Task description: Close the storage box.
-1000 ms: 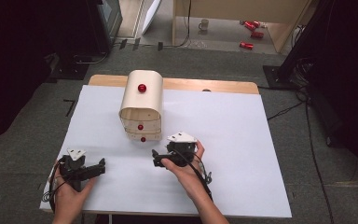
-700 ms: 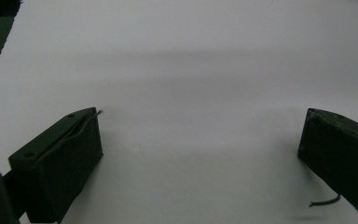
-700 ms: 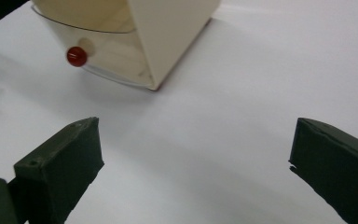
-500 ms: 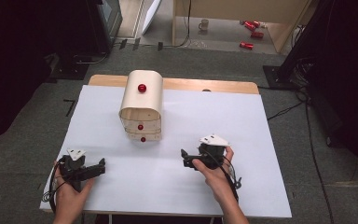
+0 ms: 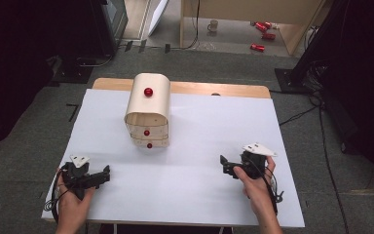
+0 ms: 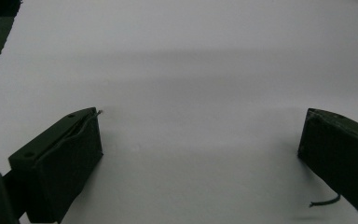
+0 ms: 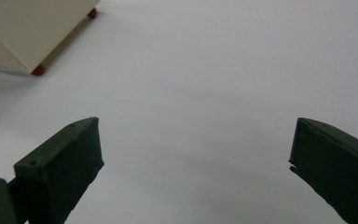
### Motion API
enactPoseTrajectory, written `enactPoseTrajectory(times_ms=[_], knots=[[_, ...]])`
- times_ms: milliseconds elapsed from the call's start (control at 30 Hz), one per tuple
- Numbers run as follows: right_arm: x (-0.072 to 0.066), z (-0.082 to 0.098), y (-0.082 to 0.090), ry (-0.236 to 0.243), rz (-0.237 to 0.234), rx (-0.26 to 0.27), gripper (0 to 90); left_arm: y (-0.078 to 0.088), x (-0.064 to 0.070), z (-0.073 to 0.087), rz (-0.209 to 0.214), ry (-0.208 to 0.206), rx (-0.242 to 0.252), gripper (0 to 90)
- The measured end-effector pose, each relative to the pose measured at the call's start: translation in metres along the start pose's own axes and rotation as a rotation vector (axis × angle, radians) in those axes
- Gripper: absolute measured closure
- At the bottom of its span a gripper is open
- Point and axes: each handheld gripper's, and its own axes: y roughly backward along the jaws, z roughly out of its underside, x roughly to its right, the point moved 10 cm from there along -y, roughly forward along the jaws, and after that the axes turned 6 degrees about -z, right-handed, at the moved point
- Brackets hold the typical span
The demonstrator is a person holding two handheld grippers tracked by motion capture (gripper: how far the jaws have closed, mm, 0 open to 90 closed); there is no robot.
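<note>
A small cream wooden cabinet with a rounded top and red knobs stands at the back middle of the white table. Its lower corner and red feet appear in the right gripper view as the cabinet at top left. My left gripper rests near the table's front left, held by a hand, jaws wide apart with nothing between them. My right gripper sits at the front right, also open and empty, pointing left toward the cabinet.
The white sheet covers a wooden tabletop whose back edge shows. Beyond the table lie grey floor, cables, a mug and red cans. Dark equipment stands at both sides.
My right gripper has moved right and slightly toward the front edge, away from the cabinet. The left gripper has stayed in place.
</note>
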Motion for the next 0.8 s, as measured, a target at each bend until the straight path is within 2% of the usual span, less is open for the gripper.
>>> enactPoseTrajectory(times_ms=[100, 467, 600, 733, 800], knots=[[0.021, 0.008, 0.008, -0.035, 0.02, -0.003, 2.1, 0.0, 0.0, 0.0, 0.0, 0.0, 0.0, 0.0], [0.078, 0.044, 0.032, -0.078, 0.11, -0.055, 2.1, 0.0, 0.0, 0.0, -0.001, 0.0, 0.001, 0.0], [0.09, 0.057, 0.035, -0.075, 0.128, -0.08, 2.1, 0.0, 0.0, 0.0, 0.0, -0.004, -0.001, 0.0], [0.098, 0.069, 0.031, -0.064, 0.154, -0.107, 2.2, 0.0, 0.0, 0.0, -0.001, -0.001, 0.0, 0.0], [0.099, 0.073, 0.029, -0.023, 0.172, -0.105, 2.0, 0.0, 0.0, 0.0, 0.0, -0.003, -0.002, 0.0]])
